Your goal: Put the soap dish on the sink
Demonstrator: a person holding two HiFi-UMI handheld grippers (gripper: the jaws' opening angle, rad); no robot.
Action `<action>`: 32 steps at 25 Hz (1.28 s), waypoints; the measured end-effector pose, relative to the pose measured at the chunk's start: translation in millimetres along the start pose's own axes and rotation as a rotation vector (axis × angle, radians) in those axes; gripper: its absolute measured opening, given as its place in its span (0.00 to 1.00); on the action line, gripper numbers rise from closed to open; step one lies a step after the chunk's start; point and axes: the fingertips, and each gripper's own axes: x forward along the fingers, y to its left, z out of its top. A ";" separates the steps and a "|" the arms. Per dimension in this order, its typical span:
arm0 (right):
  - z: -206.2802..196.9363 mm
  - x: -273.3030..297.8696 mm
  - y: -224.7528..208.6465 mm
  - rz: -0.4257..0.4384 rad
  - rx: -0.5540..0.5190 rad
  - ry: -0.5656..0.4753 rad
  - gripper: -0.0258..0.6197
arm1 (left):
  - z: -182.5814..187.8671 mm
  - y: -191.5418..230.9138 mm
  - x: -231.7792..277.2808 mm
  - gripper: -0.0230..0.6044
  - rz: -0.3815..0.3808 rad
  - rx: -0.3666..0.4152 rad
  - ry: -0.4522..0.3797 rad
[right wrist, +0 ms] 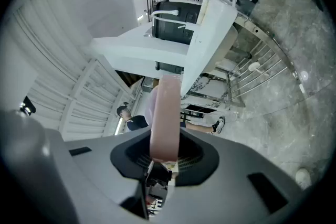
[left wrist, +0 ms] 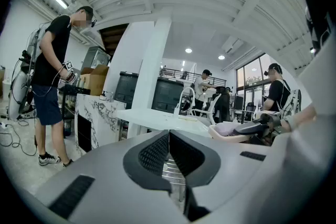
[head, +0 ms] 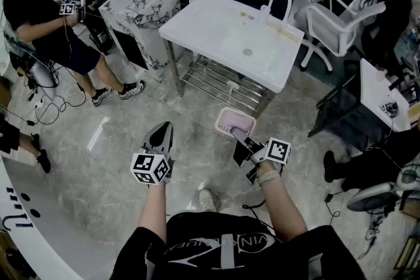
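The right hand-held gripper (head: 240, 136) is clamped on 1 rim wall of the pink soap dish (head: 235, 120), which sticks out just ahead of its jaws and shows edge-on in the right gripper view. The dish looks like light, stiff plastic, probably smooth and slippery, so this thin rim seems the sensible hold, pinched firmly. The left hand-held gripper (head: 159, 138) is closed and empty. The white sink (head: 210, 29) stands well ahead of both.

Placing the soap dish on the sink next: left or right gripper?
Right. The right gripper is shut on the soap dish, and the sink stands ahead of it. The left gripper has its jaws together on nothing.
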 end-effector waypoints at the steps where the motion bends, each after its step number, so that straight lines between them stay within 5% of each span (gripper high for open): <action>1: 2.1 4.3 -0.5 0.000 -0.006 -0.002 0.19 | -0.1 3.0 2.7 0.07 -0.003 0.000 -0.001; 16: 17.4 56.0 -1.3 0.027 -0.032 -0.012 0.19 | 4.1 30.0 38.3 0.07 -0.043 0.011 -0.016; 32: 94.6 164.5 -4.5 0.042 0.004 -0.016 0.19 | 36.1 105.4 142.0 0.07 -0.043 0.000 -0.009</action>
